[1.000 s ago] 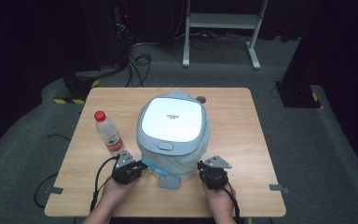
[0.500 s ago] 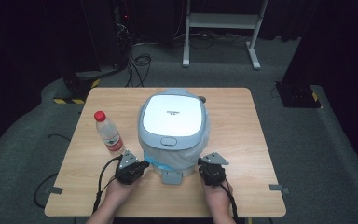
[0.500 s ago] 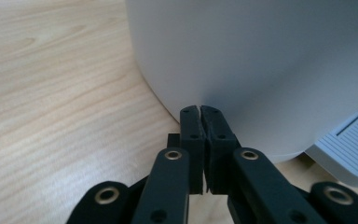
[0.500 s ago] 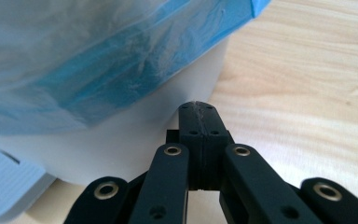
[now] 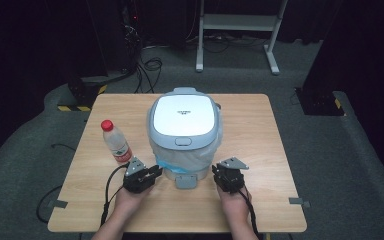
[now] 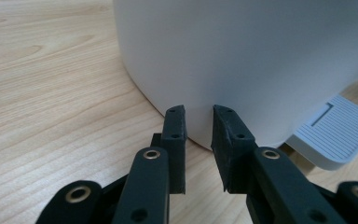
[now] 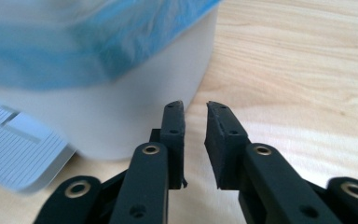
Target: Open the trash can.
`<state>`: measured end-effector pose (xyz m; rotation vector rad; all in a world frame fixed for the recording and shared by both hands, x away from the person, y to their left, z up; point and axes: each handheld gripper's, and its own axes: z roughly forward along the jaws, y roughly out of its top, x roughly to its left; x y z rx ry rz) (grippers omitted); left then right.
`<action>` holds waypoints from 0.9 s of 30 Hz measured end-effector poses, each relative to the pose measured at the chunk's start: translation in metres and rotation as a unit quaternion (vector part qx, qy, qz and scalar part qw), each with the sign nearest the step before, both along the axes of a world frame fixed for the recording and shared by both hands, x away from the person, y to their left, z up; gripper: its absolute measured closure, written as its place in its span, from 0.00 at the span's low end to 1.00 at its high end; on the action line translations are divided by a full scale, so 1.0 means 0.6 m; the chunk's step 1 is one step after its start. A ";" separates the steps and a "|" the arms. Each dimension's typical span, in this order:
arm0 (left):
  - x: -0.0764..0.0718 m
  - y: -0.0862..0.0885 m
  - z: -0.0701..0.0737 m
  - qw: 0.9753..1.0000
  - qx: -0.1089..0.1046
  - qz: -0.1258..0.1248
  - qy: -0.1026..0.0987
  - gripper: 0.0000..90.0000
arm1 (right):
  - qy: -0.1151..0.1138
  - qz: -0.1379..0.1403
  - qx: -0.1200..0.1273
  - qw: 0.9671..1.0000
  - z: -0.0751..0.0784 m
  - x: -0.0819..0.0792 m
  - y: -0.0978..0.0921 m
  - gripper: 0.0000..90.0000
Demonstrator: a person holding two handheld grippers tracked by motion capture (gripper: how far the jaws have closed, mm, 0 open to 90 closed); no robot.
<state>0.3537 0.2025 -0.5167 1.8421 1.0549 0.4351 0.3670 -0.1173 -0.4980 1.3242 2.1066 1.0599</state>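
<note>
A: High view first: the bin (image 5: 184,131) sits mid-frame on the table (image 5: 260,150), and it now stands a touch squarer to the near edge than a second ago, when it leaned toward the left gripper (image 5: 147,176).

B: And the hands?

A: Both have eased back a little. The left gripper and right gripper (image 5: 226,176) flank the bin's base at lower centre, close to it but not gripping.

B: Jaws?

A: Left gripper view has them slightly parted, nothing between, tips near the white wall (image 6: 242,60). Right gripper view is the same: a narrow gap, empty, beside the wall and blue liner (image 7: 98,42).

B: So the nudge looks finished?

A: I judge so; the bin seems aligned.

B: Which way does it face?

A: Pedal (image 5: 185,182) toward the frame's bottom, hinge toward the top. Its long axis runs top to bottom. A bottle (image 5: 116,142) lies left of it.
</note>
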 end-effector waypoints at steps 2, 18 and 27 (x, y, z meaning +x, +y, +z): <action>-0.006 0.001 0.001 1.000 0.006 -0.003 -0.001 0.82 | -0.005 0.000 0.011 1.000 0.002 -0.019 -0.008 0.82; -0.015 -0.011 -0.002 1.000 0.011 -0.027 0.005 0.77 | -0.001 0.025 0.036 0.999 -0.016 -0.063 -0.011 0.74; -0.015 -0.012 -0.002 0.999 0.014 -0.030 0.004 0.77 | 0.002 0.031 0.031 0.999 -0.018 -0.066 -0.007 0.74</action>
